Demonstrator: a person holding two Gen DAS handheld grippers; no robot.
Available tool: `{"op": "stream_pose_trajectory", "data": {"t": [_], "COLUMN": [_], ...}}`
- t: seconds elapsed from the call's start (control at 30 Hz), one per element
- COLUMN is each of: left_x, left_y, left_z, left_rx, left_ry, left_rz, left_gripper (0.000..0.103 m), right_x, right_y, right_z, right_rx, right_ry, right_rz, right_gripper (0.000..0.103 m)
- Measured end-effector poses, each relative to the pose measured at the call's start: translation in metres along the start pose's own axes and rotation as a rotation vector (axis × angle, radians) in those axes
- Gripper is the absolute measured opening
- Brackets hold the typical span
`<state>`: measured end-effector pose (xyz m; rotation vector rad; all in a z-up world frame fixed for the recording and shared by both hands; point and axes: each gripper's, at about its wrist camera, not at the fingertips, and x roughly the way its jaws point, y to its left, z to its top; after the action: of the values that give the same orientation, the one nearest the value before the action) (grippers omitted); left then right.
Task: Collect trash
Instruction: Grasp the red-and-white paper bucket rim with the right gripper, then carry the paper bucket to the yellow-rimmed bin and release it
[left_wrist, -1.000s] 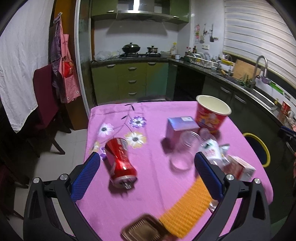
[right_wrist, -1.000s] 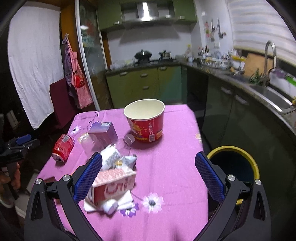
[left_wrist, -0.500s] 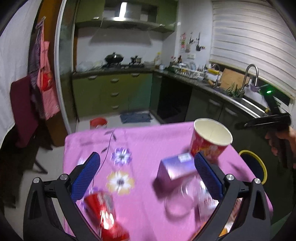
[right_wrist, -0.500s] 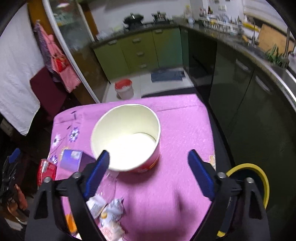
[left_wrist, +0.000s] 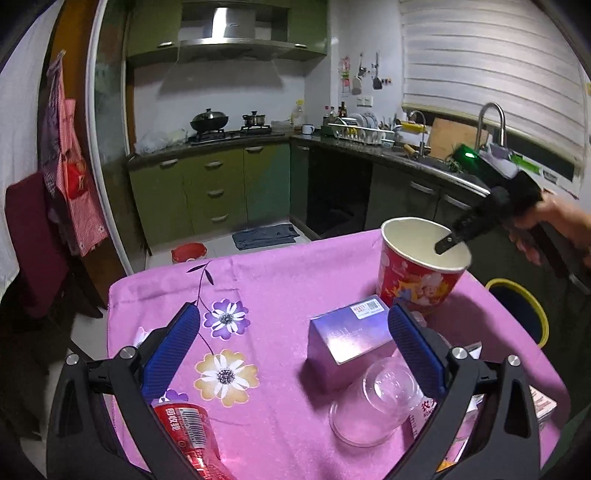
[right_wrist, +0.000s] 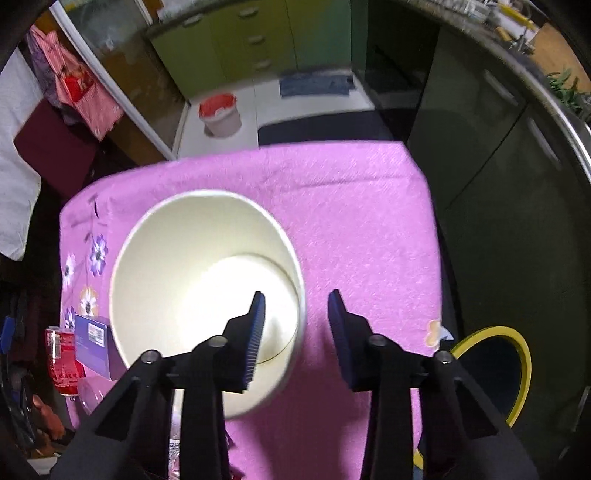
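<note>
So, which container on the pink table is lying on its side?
The clear plastic cup; the red paper bucket stands upright.

A pink flowered cloth (left_wrist: 280, 288) covers the surface in a kitchen with green cabinets (left_wrist: 214, 184). On the stove behind sit a dark wok (left_wrist: 209, 120) and a small pot (left_wrist: 254, 119), with a dish rack (left_wrist: 356, 132) along the counter to the right. A red apron (left_wrist: 79, 192) hangs at the left, and a blue mat (left_wrist: 264, 235) lies on the floor.
</note>
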<state>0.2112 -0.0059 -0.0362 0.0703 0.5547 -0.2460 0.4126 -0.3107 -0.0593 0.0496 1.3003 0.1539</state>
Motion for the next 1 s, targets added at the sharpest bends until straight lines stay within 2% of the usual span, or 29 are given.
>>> {"op": "stream_pose_trajectory", "data": {"t": [0.1,0.27,0.4,0.53,0.63,0.73,0.87,1.0], "left_x": [0.0,0.001,0.001,0.001,0.001,0.002,0.005,0.008], "left_y": [-0.003,-0.008,-0.007,-0.007,-0.008,-0.01,-0.01,-0.01], "left_z": [-0.002,-0.004,-0.005,-0.005,-0.005,-0.006,-0.006,-0.007], "left_rx": [-0.001,0.013,0.014,0.008,0.01,0.016,0.01,-0.004], "left_ry": [0.008,0.013,0.013,0.012,0.011,0.011,0.02,0.032], "left_rz": [-0.028,-0.042,-0.044,-0.048,-0.052,-0.052,-0.057,-0.057], "left_gripper": [0.097,0.097,0.097,0.097,0.097,0.097,0.097,0.097], "right_x": [0.01,0.01,-0.012,-0.061,-0.093,-0.106,-0.09,-0.047], "right_y": [0.0,-0.006,-0.024,-0.074,-0.131,-0.188,-0.256,-0.287], "right_z": [0.003,0.0,-0.006,-0.028,-0.054,-0.088,-0.135,-0.16], "right_rx": [-0.002,0.009,0.041,0.124,0.221,0.333,0.466,0.525], "right_ry": [0.032,0.018,-0.021,-0.098,-0.133,-0.143,-0.108,-0.047], "right_rz": [-0.009,0.007,0.04,0.048,-0.001,-0.069,-0.142,-0.173], "right_gripper": [0.009,0.005,0.005,0.005,0.005,0.005,0.005,0.006]}}
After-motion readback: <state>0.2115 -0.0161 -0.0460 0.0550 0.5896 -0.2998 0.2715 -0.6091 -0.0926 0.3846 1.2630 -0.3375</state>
